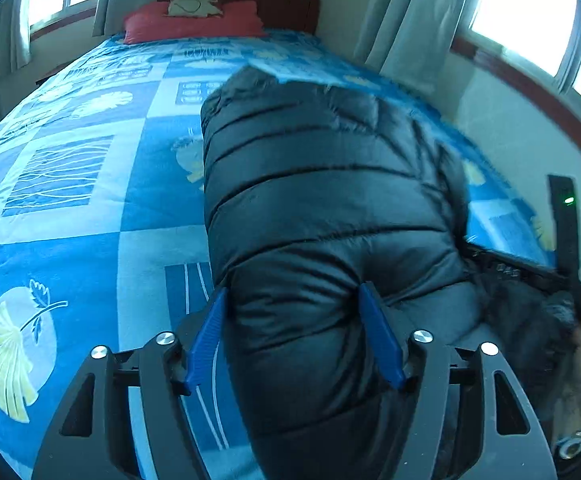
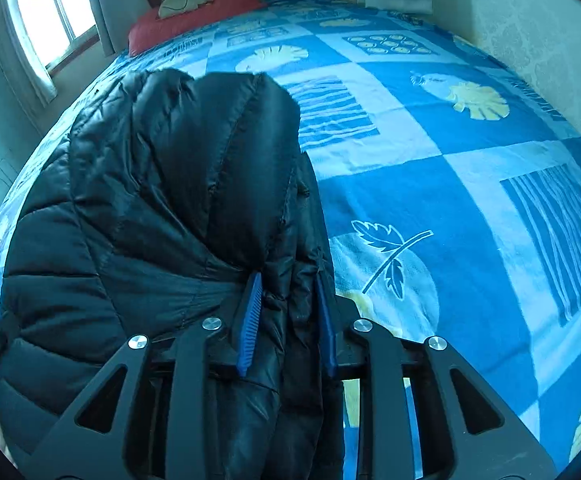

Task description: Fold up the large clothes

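While the black puffy jacket (image 1: 330, 208) is lying on the bed (image 1: 90, 184), the left gripper (image 1: 290, 304) is standing wide around it, and the right gripper (image 2: 288, 294) is pinching its edge. Next, I think, both should fold it over.

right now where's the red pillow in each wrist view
Left wrist: the red pillow lies top centre-left, at the headboard, beyond the black puffer jacket.
Right wrist: the red pillow lies top left, above the jacket's far edge.
Shared landmark: the blue patterned bedspread.
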The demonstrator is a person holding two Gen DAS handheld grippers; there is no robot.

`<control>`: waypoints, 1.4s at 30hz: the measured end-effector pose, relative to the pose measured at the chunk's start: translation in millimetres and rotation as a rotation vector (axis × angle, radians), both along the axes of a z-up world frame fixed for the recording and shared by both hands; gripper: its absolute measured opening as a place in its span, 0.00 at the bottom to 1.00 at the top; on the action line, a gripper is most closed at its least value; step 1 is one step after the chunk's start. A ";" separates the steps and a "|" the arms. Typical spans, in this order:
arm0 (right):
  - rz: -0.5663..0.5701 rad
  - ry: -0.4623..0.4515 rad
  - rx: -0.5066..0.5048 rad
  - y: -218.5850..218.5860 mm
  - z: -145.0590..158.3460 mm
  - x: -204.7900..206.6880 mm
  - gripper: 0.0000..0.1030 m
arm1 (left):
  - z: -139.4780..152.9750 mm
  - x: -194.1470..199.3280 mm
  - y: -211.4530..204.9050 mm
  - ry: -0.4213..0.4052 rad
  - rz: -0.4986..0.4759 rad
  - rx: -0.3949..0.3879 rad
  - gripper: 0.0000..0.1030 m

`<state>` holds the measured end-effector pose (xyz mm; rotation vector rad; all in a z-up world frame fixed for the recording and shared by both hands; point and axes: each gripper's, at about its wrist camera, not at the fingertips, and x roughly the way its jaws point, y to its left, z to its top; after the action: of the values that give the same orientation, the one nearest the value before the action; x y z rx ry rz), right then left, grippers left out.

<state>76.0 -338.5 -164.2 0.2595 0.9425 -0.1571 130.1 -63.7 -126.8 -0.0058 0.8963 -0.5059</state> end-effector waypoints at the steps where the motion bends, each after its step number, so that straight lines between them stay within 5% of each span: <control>1: -0.001 0.000 0.013 -2.2 -3.1 0.8 0.26 | -4.6 3.3 -2.4 0.004 0.001 0.011 0.67; 8: -0.021 -0.010 -0.051 -4.0 13.7 -5.5 0.49 | -0.7 3.9 7.2 0.025 0.025 -0.017 0.66; 13: -0.057 -0.081 -0.141 8.9 63.2 -35.7 0.45 | 18.2 -14.7 17.8 -0.044 0.063 -0.007 0.66; 14: -0.044 -0.110 -0.163 17.5 76.8 -44.3 0.37 | 24.1 -21.5 21.6 -0.067 0.069 -0.008 0.66; 18: 0.090 -0.191 -0.164 60.8 108.6 -72.9 0.34 | 39.0 -40.1 34.9 -0.093 0.083 -0.056 0.66; 22: 0.197 -0.136 -0.171 90.7 88.2 -82.4 0.33 | 38.1 -49.3 34.9 -0.071 0.061 -0.115 0.66; 27: 0.155 -0.048 -0.148 73.1 30.5 -73.6 0.34 | 2.6 -35.6 14.9 0.041 0.024 -0.085 0.66; 31: 0.126 -0.071 -0.101 59.3 1.4 -68.4 0.34 | -13.6 -34.1 -4.9 -0.005 0.021 0.008 0.69; 38: 0.109 -0.120 -0.145 71.3 11.5 -81.6 0.34 | -7.2 -29.8 5.5 0.024 0.038 -0.035 0.69; 42: 0.099 -0.171 -0.108 68.5 37.5 -91.7 0.38 | 13.1 -31.8 31.5 0.047 0.104 -0.140 0.69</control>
<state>-15.7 -270.0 -126.7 0.1243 0.7727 -0.0930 98.3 -32.2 -113.6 -0.1913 0.9001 -0.4720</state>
